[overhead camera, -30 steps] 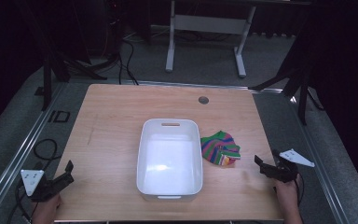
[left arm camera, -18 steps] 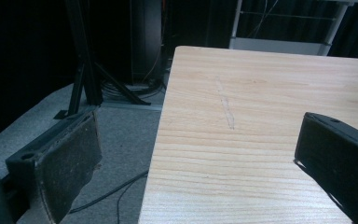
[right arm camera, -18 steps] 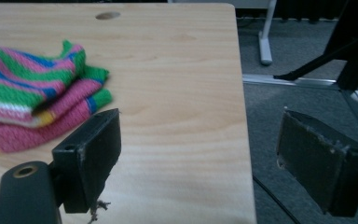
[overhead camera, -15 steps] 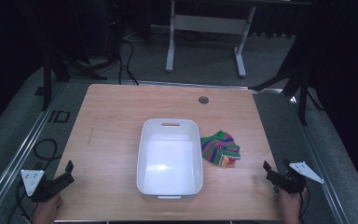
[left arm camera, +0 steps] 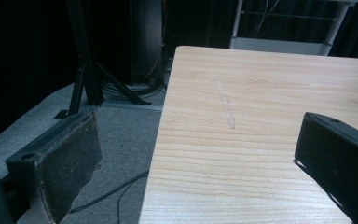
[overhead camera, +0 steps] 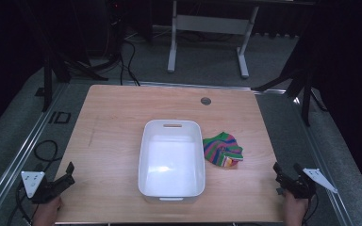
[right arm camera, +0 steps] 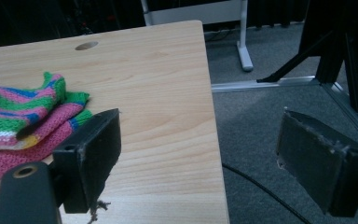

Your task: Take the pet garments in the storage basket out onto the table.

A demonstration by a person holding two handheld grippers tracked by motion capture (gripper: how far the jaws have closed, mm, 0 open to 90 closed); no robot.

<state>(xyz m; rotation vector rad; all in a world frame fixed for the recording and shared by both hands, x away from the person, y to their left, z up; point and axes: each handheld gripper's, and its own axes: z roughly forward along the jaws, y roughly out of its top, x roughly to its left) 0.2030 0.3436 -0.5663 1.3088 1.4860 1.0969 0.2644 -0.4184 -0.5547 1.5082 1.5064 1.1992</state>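
Observation:
A white rectangular tub [overhead camera: 172,160] sits empty in the middle of the wooden table [overhead camera: 118,117]. Just right of it lies a crumpled striped knit cloth [overhead camera: 223,149] in green, pink and blue; it also lies at the left of the right gripper view [right arm camera: 23,116]. My left gripper [overhead camera: 69,172] is open at the table's front left corner, its jaws straddling the table edge [left arm camera: 200,154]. My right gripper [overhead camera: 280,172] is open at the front right corner, astride the table's right edge [right arm camera: 198,154], with nothing between its jaws.
A round cable hole [overhead camera: 206,100] is set near the table's far edge. Cables [overhead camera: 47,146] lie on the grey floor to the left. A white desk frame [overhead camera: 207,28] and black stand legs [overhead camera: 301,80] are beyond the table.
My right gripper has drawn back toward the front right corner, farther from the cloth. The left gripper has barely moved.

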